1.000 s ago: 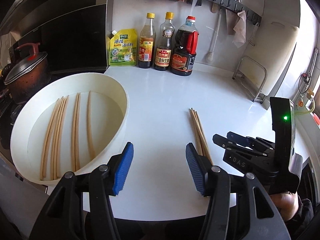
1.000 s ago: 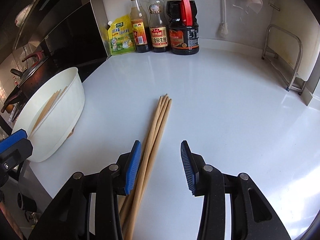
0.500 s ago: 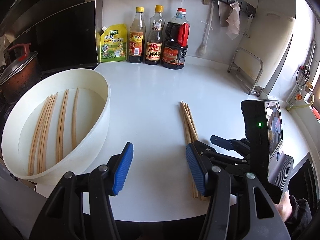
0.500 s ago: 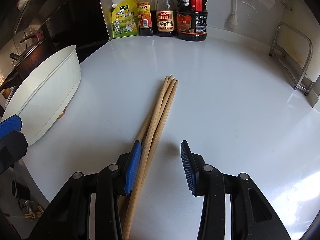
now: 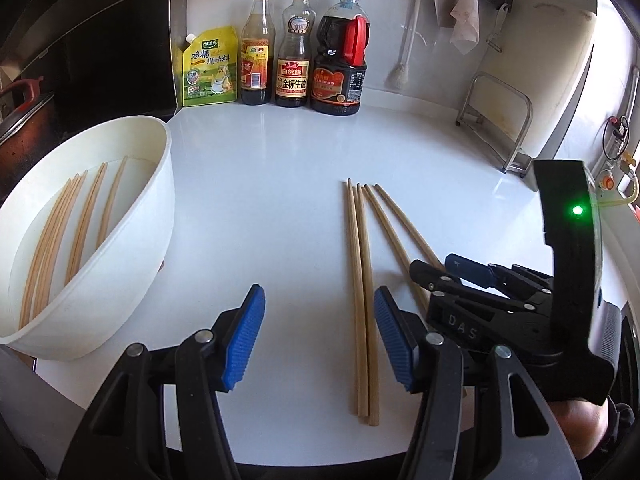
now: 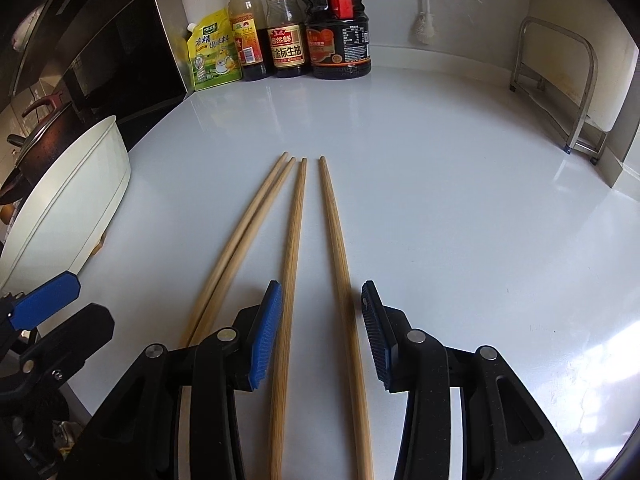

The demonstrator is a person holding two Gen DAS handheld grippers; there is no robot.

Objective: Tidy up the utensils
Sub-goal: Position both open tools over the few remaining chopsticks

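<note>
Four wooden chopsticks are lying loose on the white countertop, their narrow tips pointing toward the back wall. In the right wrist view they are fanning out into two groups: a touching pair angling off to the left, and two single sticks running nearly parallel toward the camera. Those two single sticks are passing between the blue pads of the right gripper, whose fingers are standing at a middling width, apart from the wood on both sides and pressing on nothing. The touching pair is lying outside its left finger.

In the left wrist view the left gripper is hovering above the counter with its fingers moderately wide; the touching pair of chopsticks is running just inside its right pad, and nothing is being gripped. The right gripper's black body is sitting just to the right, over the other two sticks.

To the left, a white basin is resting on the counter's edge, holding more chopsticks that are leaning along its inner wall. Against the back wall a yellow-green seasoning pouch and three sauce bottles are standing in a row, with a metal rack off to the right and a dark lidded pot showing behind the basin
</note>
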